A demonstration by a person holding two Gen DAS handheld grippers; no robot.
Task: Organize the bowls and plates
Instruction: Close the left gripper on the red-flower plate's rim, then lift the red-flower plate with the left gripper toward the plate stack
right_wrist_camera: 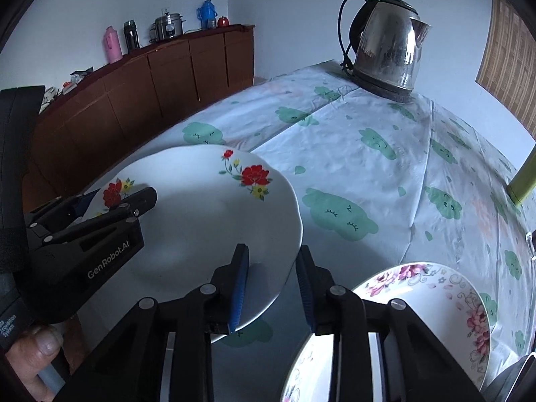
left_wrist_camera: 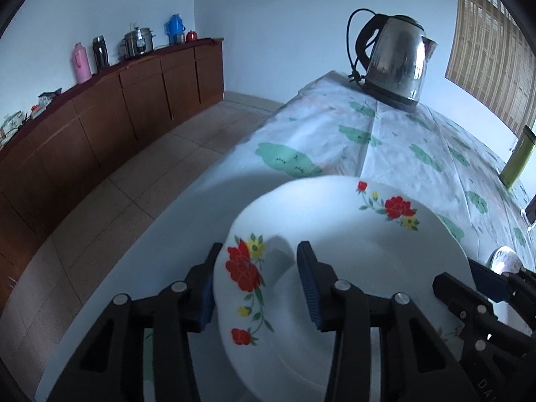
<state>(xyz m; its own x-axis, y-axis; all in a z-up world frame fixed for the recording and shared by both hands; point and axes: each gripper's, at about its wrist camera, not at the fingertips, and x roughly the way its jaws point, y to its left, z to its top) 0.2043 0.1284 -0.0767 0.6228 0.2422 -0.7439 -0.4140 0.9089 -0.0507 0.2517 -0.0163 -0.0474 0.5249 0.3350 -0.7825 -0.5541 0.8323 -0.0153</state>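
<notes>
A white plate with red flowers (left_wrist_camera: pixel 351 268) is lifted above the table between both grippers; it also shows in the right wrist view (right_wrist_camera: pixel 207 221). My left gripper (left_wrist_camera: pixel 258 284) straddles its left rim, jaws wide apart. My right gripper (right_wrist_camera: pixel 273 284) straddles its right rim, jaws also apart; it shows at the right of the left wrist view (left_wrist_camera: pixel 482 288). A second plate with pink flowers (right_wrist_camera: pixel 435 301) lies on the table under my right gripper.
A steel kettle (right_wrist_camera: pixel 385 43) stands at the far end of the table, which has a cloud-print cloth (right_wrist_camera: pixel 368 167). A green cup (left_wrist_camera: pixel 517 160) stands at the right. A wooden sideboard (left_wrist_camera: pixel 117 100) lines the wall across the tiled floor.
</notes>
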